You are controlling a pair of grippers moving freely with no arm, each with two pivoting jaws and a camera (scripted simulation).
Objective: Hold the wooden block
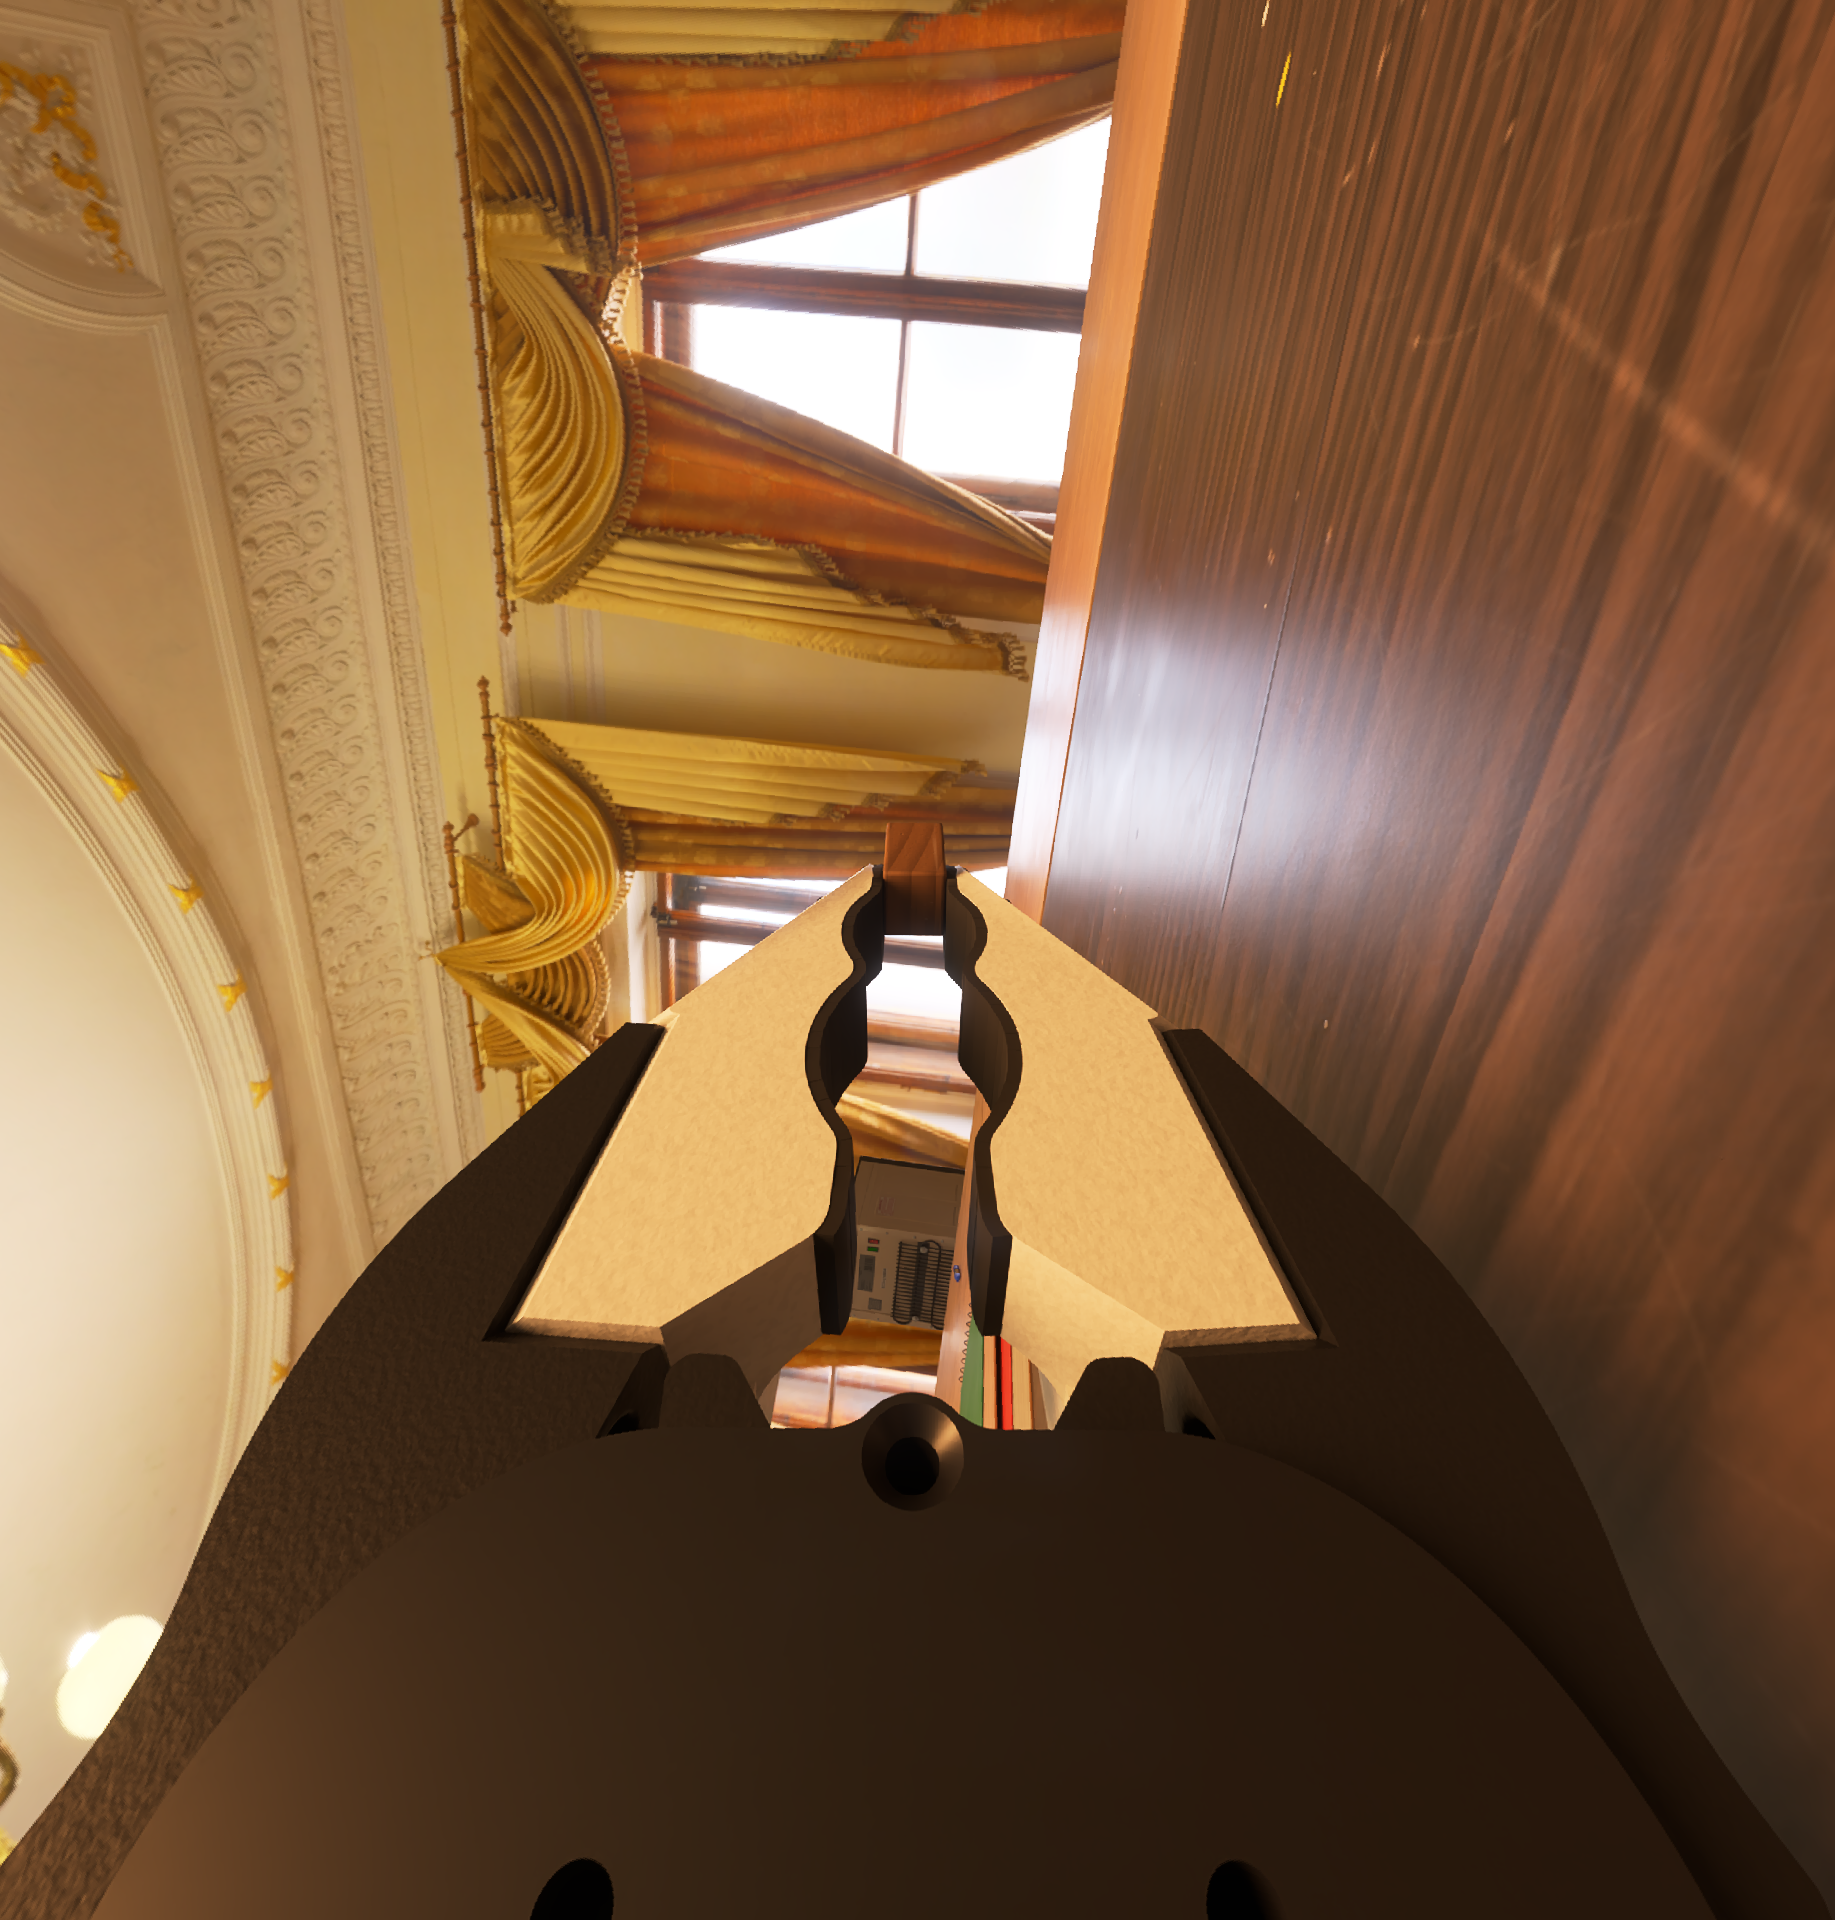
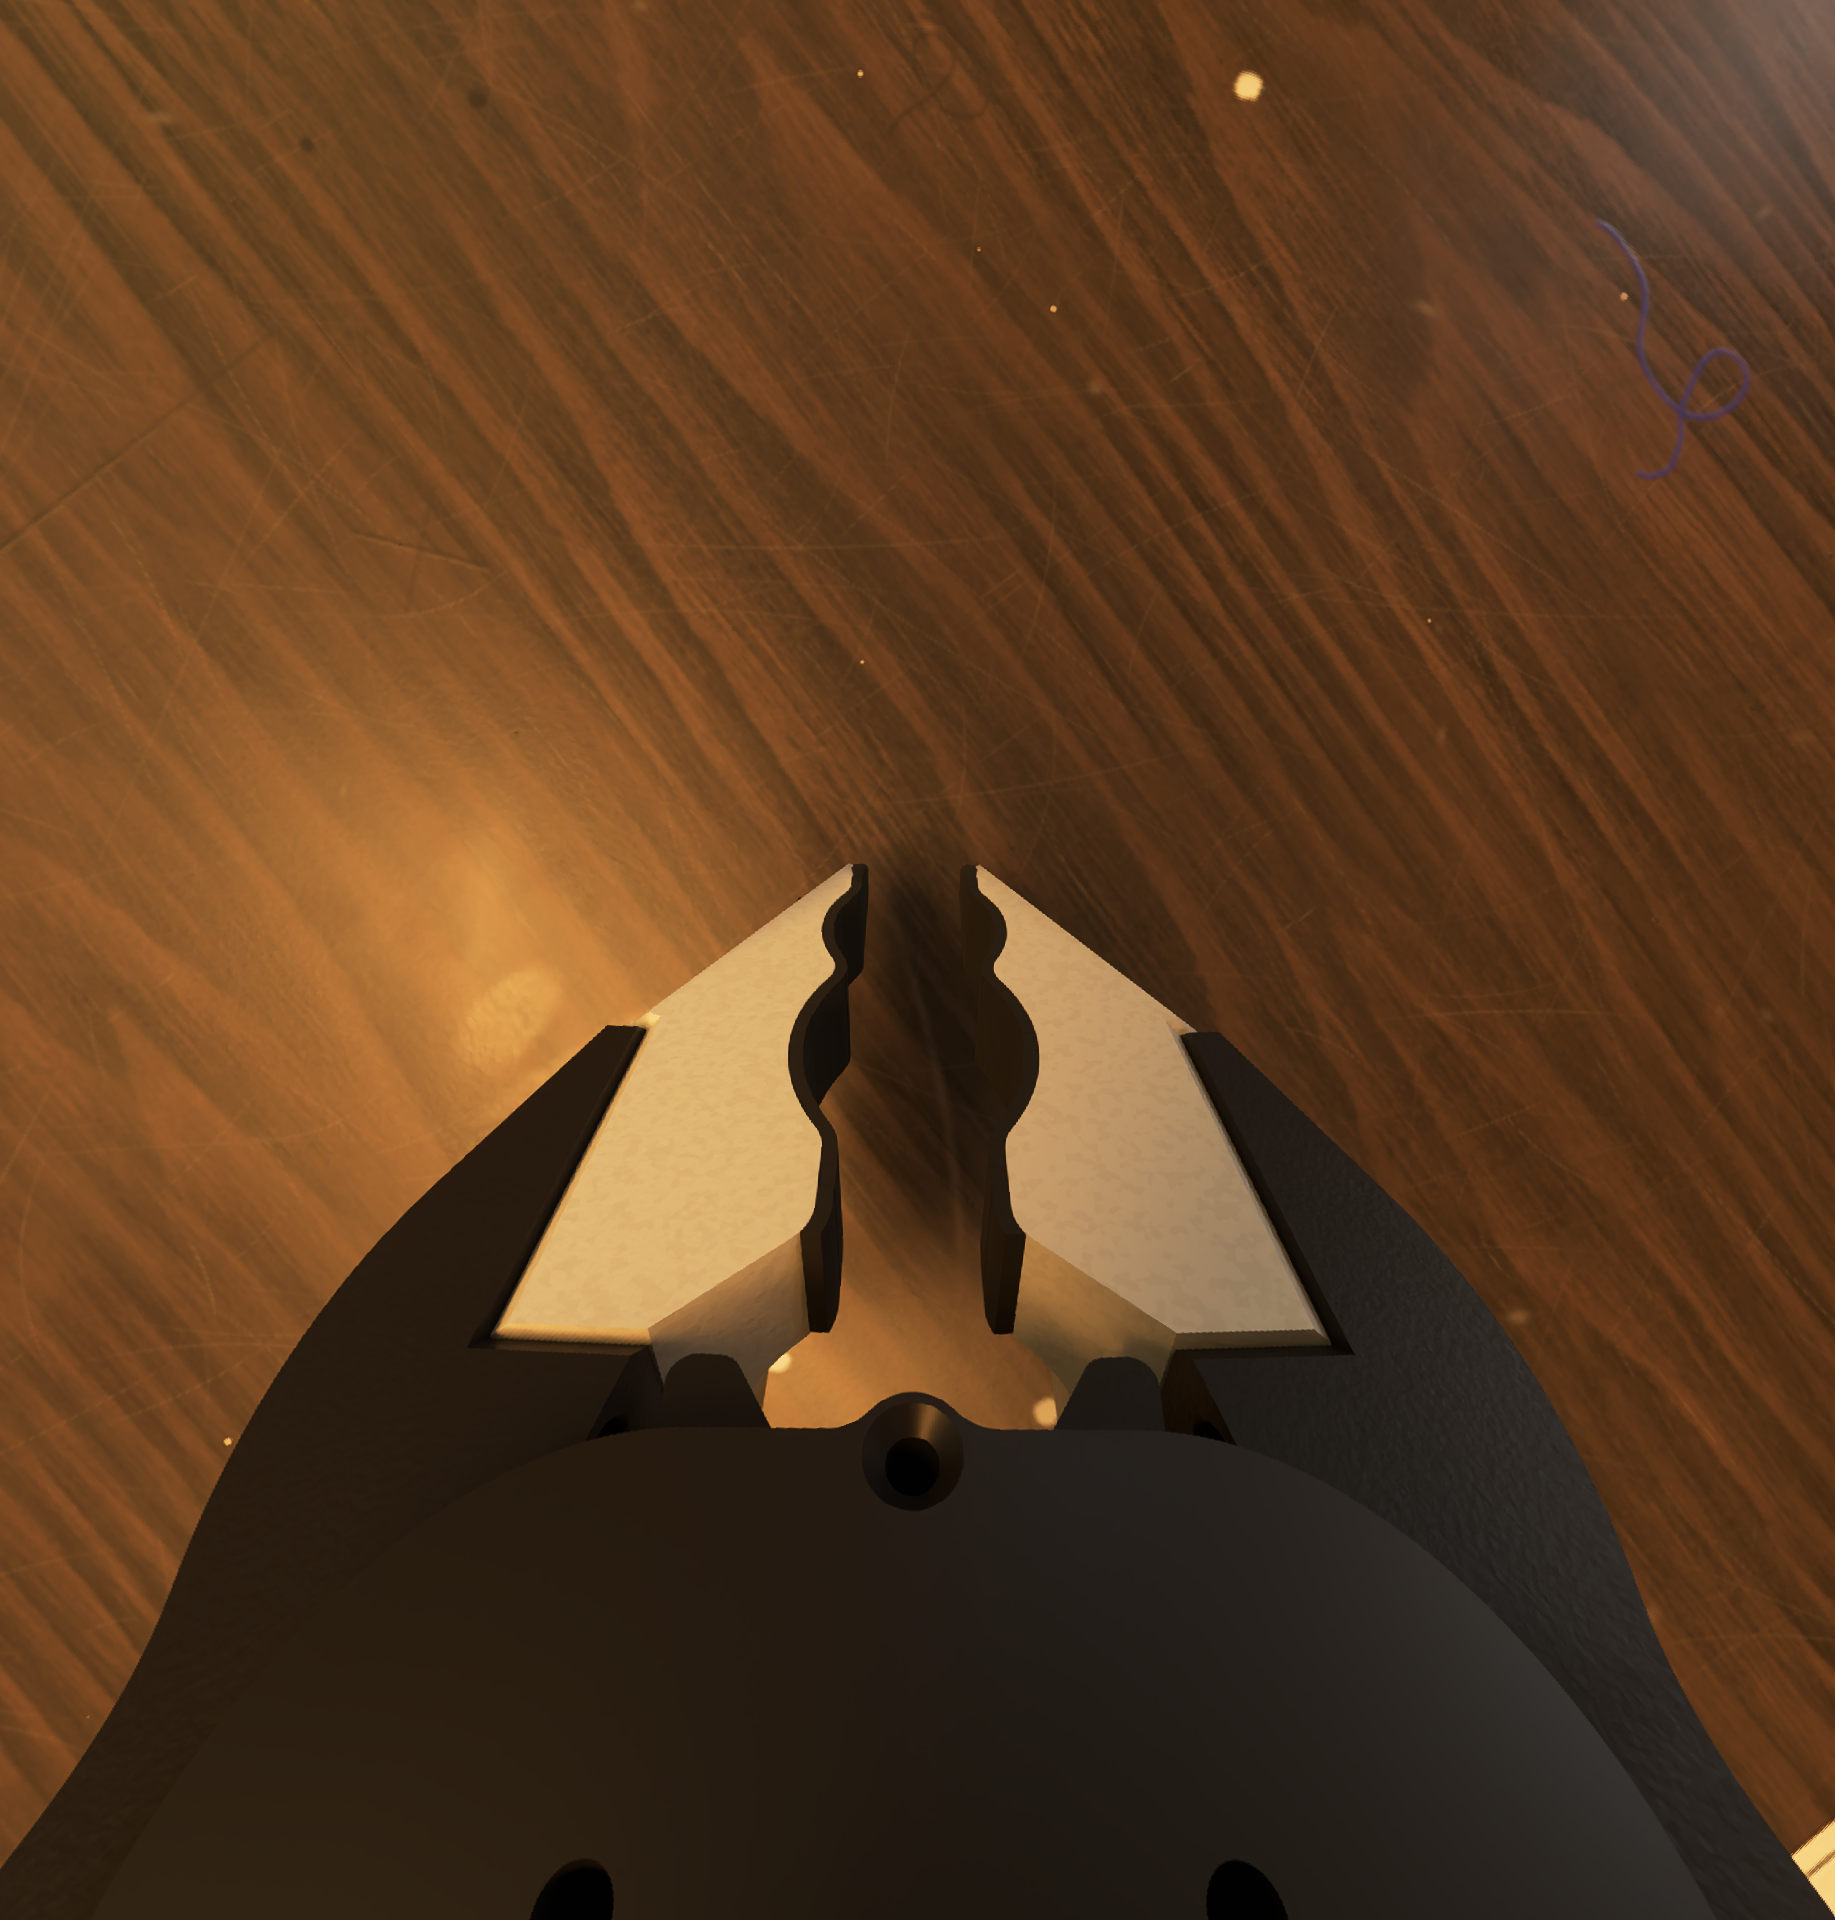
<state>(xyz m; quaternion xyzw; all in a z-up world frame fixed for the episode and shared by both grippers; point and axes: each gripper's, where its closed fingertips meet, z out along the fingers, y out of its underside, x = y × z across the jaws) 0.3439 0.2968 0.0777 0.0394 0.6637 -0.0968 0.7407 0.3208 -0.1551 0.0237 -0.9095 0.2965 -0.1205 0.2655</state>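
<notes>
Left gripper [image 1: 914, 883] jaws clamped on the wooden block [image 1: 913, 871], pinched right at the tips, mid-frame in the left wrist view; block pokes out past the tips. View is rolled sideways: dark wood bench [image 1: 1464, 727] fills the right side, gold curtains [image 1: 747, 488] and windows upper centre, ornate ceiling left. A grey box-like device [image 1: 897, 1262] shows through the gap lower centre. Right gripper [image 2: 914, 883] jaws slightly apart, nothing between them, pointing down at bare scratched bench [image 2: 684, 416]; a purple scribble mark [image 2: 1677, 364] upper right.
</notes>
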